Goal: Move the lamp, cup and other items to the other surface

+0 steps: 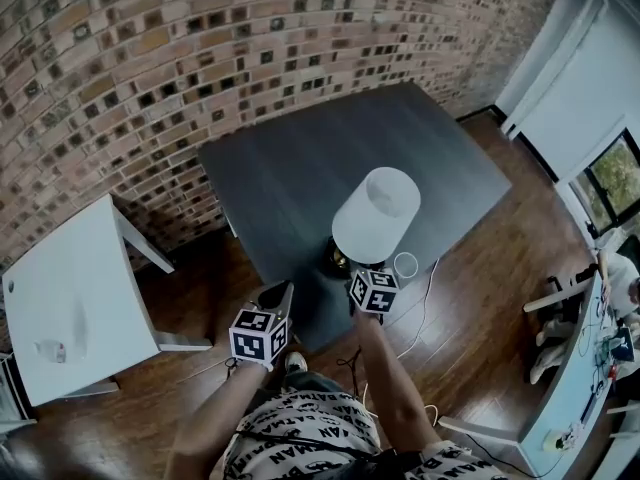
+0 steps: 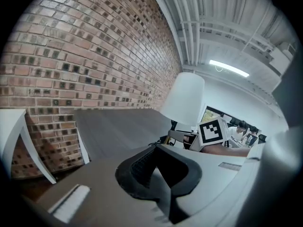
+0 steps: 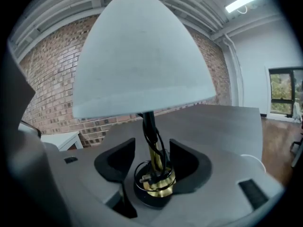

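right tongs (image 3: 152, 150) are open at medium width around the lamp (image 3: 142, 56): brass stem and black round foot sit in the gap, and the left pad (image 3: 116, 162) and right pad (image 3: 189, 162) both stand clear of the stem, so no grip. black cord is looped round the stem just above the brass collar

left tongs (image 2: 160, 150) are closed up, black pads meeting at the tips, nothing in them. they point over the near-left edge of the dark surface (image 2: 118, 126), with the lamp off to their right and the right tongs' marker cube (image 2: 211, 131) just beside the lamp's foot

from the head view: lamp (image 1: 376, 215) stands upright near the front edge of the dark surface (image 1: 300, 168), white shade covering most of its stem. cup (image 1: 405, 265) is just right of the lamp's foot, on the same surface, upright, close to the edge. right tongs (image 1: 350, 268) reach in under the shade; left tongs (image 1: 278, 296) are at the front edge, left of the lamp and apart from it

white surface (image 1: 70, 298) is well to the left, across a strip of wooden floor (image 1: 200, 388), against the brick wall (image 1: 200, 58). it carries one small item (image 1: 50, 350), too small to identify. white cable (image 1: 425, 308) trails on the floor below the cup
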